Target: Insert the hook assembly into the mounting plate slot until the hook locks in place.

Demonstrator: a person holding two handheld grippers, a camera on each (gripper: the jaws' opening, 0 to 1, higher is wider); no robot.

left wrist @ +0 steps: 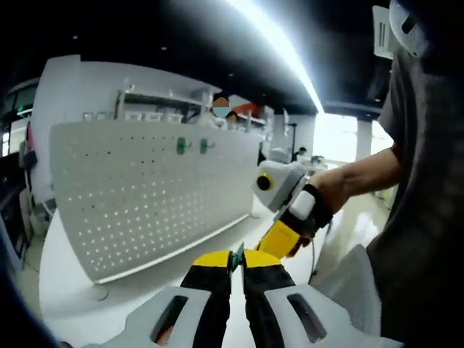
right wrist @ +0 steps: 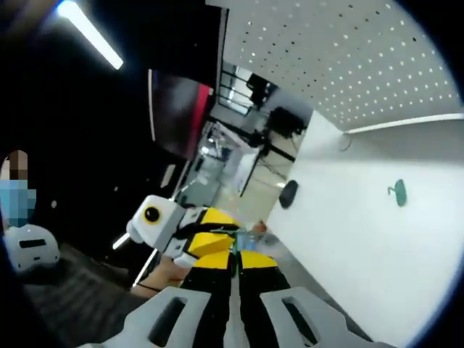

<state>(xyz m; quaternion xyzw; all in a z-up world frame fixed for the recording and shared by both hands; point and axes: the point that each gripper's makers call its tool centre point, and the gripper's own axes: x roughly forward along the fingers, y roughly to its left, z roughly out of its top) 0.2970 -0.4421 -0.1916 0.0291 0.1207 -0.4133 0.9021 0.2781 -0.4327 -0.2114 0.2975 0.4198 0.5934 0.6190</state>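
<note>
The left gripper pinches a small green hook over the white table. The right gripper is pressed together. Two green hooks hang near the pegboard's top edge.

Right tongs closed on a green hook; pegboard above.

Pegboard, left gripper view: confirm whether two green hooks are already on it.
Yes, two green hooks sit side by side near the pegboard's upper edge.
</note>
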